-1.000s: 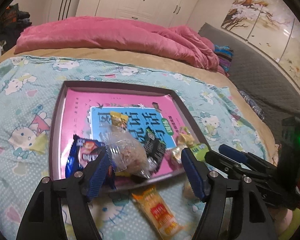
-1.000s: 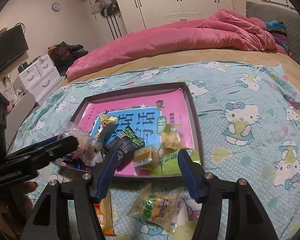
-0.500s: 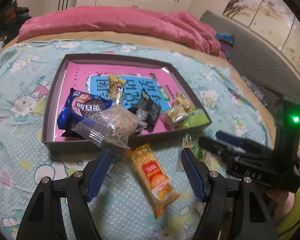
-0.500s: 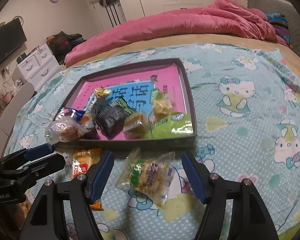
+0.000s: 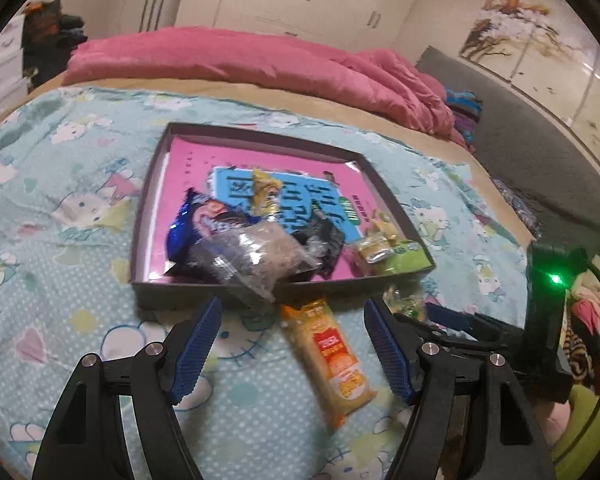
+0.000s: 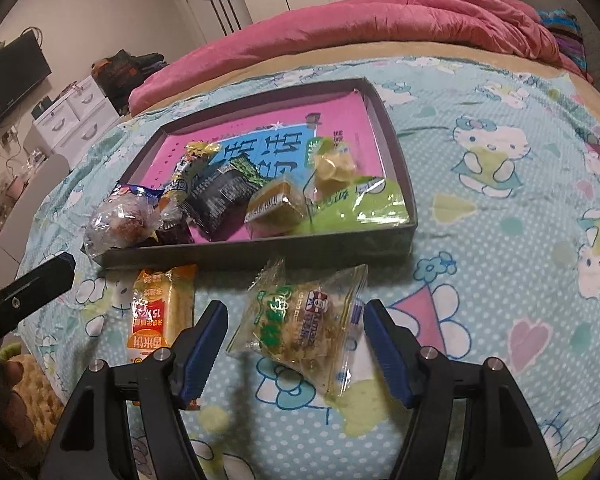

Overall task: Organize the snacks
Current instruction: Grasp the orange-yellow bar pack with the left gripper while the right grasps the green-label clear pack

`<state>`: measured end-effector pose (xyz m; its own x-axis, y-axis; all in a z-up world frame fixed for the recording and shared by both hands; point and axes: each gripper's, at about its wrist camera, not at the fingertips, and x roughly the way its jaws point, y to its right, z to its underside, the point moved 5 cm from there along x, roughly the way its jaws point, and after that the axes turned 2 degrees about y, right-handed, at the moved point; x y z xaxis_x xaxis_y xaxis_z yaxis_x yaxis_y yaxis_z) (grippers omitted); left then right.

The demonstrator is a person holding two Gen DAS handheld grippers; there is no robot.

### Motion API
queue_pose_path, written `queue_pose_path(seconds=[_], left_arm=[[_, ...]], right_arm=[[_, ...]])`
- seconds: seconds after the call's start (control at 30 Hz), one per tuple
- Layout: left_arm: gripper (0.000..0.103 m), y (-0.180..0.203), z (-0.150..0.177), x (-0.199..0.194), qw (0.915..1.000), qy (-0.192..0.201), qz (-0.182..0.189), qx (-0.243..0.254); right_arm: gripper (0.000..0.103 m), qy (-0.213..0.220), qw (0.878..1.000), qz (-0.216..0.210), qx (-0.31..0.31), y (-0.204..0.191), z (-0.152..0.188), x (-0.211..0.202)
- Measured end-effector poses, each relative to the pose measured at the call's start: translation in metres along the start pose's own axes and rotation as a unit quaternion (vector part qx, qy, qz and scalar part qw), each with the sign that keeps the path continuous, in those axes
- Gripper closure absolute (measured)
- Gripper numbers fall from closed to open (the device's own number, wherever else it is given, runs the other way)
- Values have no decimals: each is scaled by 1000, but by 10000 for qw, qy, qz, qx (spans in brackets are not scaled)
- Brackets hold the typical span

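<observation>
A dark tray [image 5: 180, 289] with a pink lining lies on the bed and holds several snacks. A clear bag of brown snack [image 5: 256, 256] overhangs its front rim. On the sheet before the tray lies an orange packet [image 5: 328, 356], its far end between the pads of my left gripper [image 5: 292, 310], which is open and touches nothing. Right of it lies a clear packet with green print [image 6: 304, 328]. My right gripper [image 6: 296, 312] is open around that packet, pads apart from it. The orange packet [image 6: 160, 308] and tray wall [image 6: 260, 252] show there too.
In the tray are a blue packet [image 5: 196, 224], a black one [image 6: 220, 196], a yellow cake [image 6: 276, 204] and a green pack [image 6: 360, 204]. A pink duvet [image 5: 260, 60] lies at the far end of the bed. White drawers [image 6: 76, 116] stand beyond the bed's left side.
My left gripper has drawn back from over the tray, leaving the clear bag at the front rim, and now sits over the orange packet. My right gripper has sunk toward the green-print packet and widened.
</observation>
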<state>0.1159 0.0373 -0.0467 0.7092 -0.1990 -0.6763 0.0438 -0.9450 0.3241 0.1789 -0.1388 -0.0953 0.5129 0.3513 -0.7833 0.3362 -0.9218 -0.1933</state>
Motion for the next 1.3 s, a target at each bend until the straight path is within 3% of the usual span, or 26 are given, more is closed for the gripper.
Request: queue_pose_path(seconds=[0.13, 0.33, 0.43, 0.5, 0.63, 0.73, 0.8, 0.83, 1.0, 1.13, 1.3], left_arm=[[28, -6, 17, -6, 9991, -176, -69, -390], [28, 9, 44, 22, 9964, -770, -244, -244], [28, 15, 49, 38, 9947, -982, -189, -251], [28, 18, 53, 45, 9937, -1080, -208, -237], [28, 28, 53, 58, 9928, -1150, -310, -148], [40, 39, 52, 65, 9925, -1176, -293, -134], [61, 45, 55, 71, 9910, -1267, -434, 54], [61, 49, 57, 73, 9903, -1293, -468, 174], [66, 60, 54, 64, 9913, -1272, -180, 287], [66, 77, 33, 38, 9955, -858, 70, 409], [66, 86, 1, 34, 9973, -553, -32, 475]], right_arm=[[33, -49, 10000, -6, -44, 0, 2, 3], [34, -38, 9999, -114, -49, -1, 0, 12], [40, -68, 9997, -124, -218, -5, 1, 16], [50, -33, 9994, -136, -315, -7, 1, 15], [54, -14, 9992, -221, -321, -6, 2, 12], [56, 33, 9994, -269, -225, -1, 1, 2], [56, 146, 9994, -304, -113, 5, -2, -9], [56, 228, 9991, -360, -14, 9, -4, -15], [56, 674, 9968, -403, 139, 18, -25, -39], [56, 943, 9947, -393, 110, 20, -42, -49], [56, 1117, 9926, -427, 198, 30, -57, -52]])
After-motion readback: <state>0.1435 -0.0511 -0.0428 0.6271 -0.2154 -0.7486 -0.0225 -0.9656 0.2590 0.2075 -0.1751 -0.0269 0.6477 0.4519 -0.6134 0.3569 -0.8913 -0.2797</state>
